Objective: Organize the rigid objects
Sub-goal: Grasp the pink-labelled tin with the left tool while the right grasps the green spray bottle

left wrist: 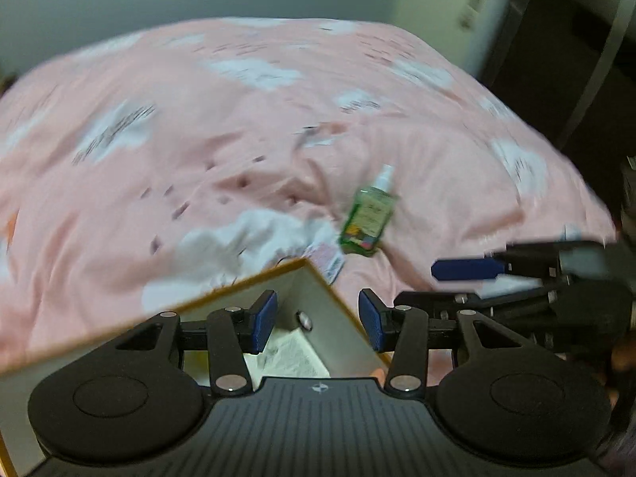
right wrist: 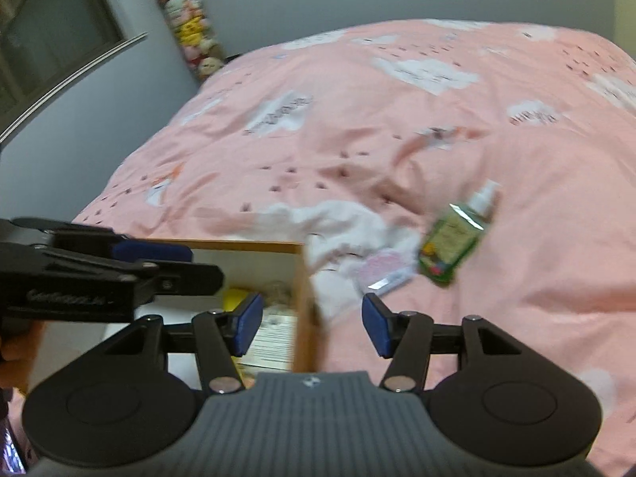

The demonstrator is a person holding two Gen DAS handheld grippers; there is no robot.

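A green spray bottle (left wrist: 367,212) with a white nozzle lies on the pink bed cover; it also shows in the right wrist view (right wrist: 457,236). A small pink packet (right wrist: 383,272) lies beside it, near white cloth (right wrist: 338,234). A wooden-rimmed box (left wrist: 318,274) sits at the bed's near edge, holding papers and a yellow thing (right wrist: 234,298). My left gripper (left wrist: 317,320) is open and empty above the box's corner. My right gripper (right wrist: 312,324) is open and empty above the box's right wall (right wrist: 304,318). Each gripper shows from the side in the other's view.
The pink cloud-print bed cover (right wrist: 437,127) fills both views. A column of stuffed toys (right wrist: 190,28) stands at the wall beyond the bed's far left corner. A dark cabinet (left wrist: 564,51) stands at the bed's right.
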